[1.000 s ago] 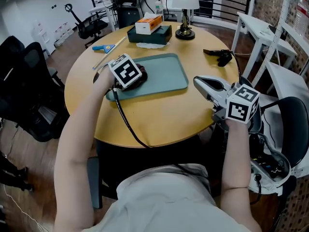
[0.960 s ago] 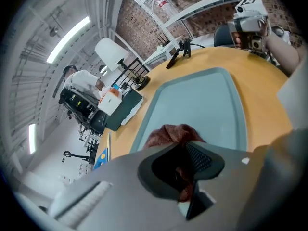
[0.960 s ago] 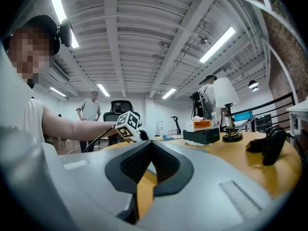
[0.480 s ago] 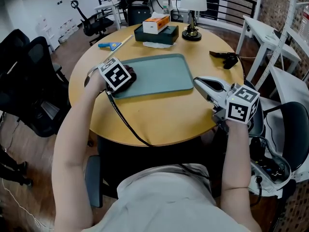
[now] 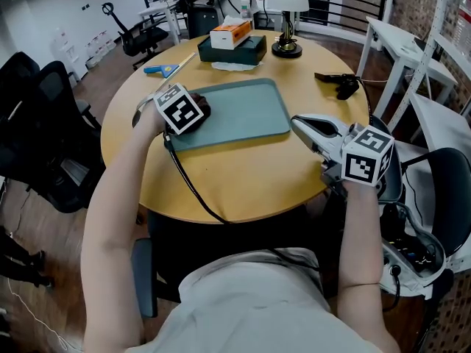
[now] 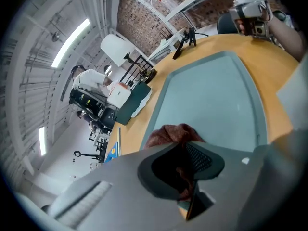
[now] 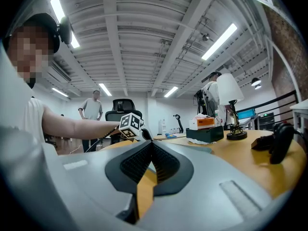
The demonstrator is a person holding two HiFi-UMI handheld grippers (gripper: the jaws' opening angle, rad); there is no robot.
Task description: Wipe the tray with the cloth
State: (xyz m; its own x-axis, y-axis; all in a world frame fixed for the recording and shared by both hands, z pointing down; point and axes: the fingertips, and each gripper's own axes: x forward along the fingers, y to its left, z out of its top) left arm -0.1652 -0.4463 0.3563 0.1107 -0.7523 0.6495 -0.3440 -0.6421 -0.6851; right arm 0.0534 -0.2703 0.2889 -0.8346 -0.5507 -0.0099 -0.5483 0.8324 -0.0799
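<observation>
A teal tray [image 5: 246, 109] lies on the round wooden table [image 5: 243, 175]. My left gripper [image 5: 197, 112] reaches down onto the tray's left end, shut on a bunched reddish-brown cloth [image 5: 203, 110] that rests on the tray floor. In the left gripper view the cloth [image 6: 172, 133] bulges out between the jaws of the left gripper [image 6: 185, 150], with the tray [image 6: 216, 95] stretching away beyond it. My right gripper [image 5: 300, 123] is held level at the table's right edge, off the tray's near right corner. The right gripper [image 7: 152, 147] has its jaws together with nothing in them.
At the table's far side stand a lamp [image 5: 285, 20], a tissue box on a dark case [image 5: 234, 39], a blue tool [image 5: 163, 69] and a black device [image 5: 338, 85]. Office chairs [image 5: 40, 116] crowd the left, a white table [image 5: 401, 43] the right. A person [image 7: 91, 109] stands far off.
My left gripper has slid the cloth a little toward the tray's left end. The right gripper has stayed where it was.
</observation>
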